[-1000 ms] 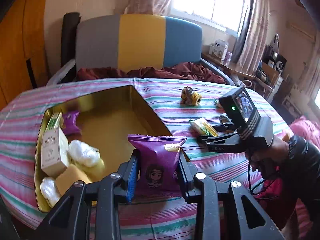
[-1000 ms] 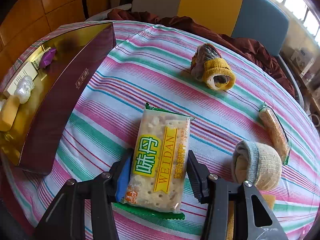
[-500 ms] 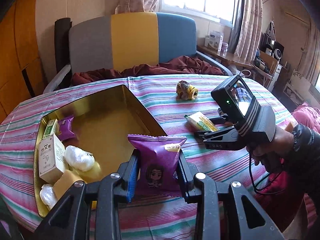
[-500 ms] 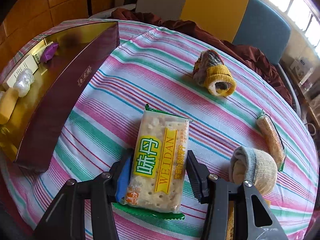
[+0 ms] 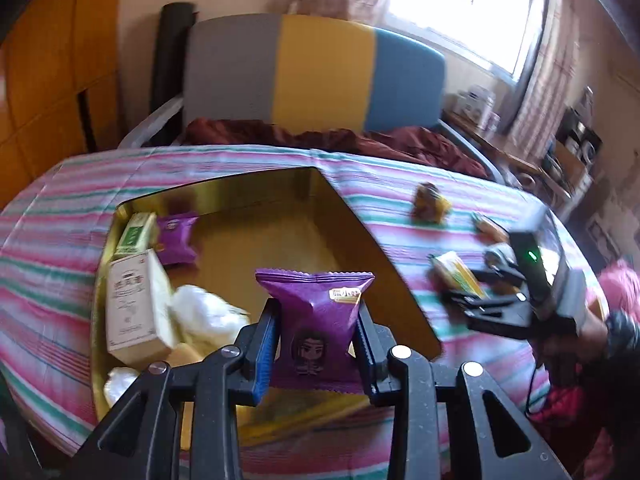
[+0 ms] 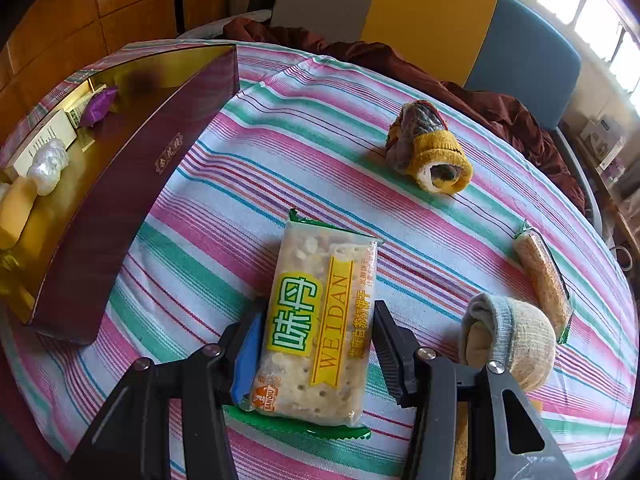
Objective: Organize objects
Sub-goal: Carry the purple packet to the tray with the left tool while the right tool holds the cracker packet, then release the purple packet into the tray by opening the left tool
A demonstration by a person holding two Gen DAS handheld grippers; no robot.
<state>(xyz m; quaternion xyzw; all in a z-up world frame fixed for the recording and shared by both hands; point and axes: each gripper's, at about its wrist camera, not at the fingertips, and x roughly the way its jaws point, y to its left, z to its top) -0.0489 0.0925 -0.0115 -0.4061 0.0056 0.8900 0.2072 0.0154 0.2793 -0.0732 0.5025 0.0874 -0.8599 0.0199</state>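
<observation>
My left gripper (image 5: 316, 336) is shut on a purple snack packet (image 5: 316, 320) and holds it upright over the near edge of the gold-lined box (image 5: 256, 236). The box holds a white carton (image 5: 132, 304), a green packet (image 5: 134, 232), another purple packet (image 5: 176, 236), white wrapped balls (image 5: 204, 312) and a yellow block. My right gripper (image 6: 316, 344) is shut on a WEIDAN cracker packet (image 6: 316, 320) above the striped tablecloth (image 6: 304, 128). The right gripper also shows in the left wrist view (image 5: 472, 304), to the right of the box.
The box's maroon wall (image 6: 132, 184) stands left of the right gripper. A yellow rolled sock (image 6: 428, 148), a grey rolled sock (image 6: 508, 336) and a long snack stick (image 6: 544, 276) lie on the table. A grey, yellow and blue chair (image 5: 312, 72) stands behind the table.
The left gripper has moved in over the box with the purple packet, so the box looks nearer. The right gripper has lifted slightly with the cracker packet still in it.
</observation>
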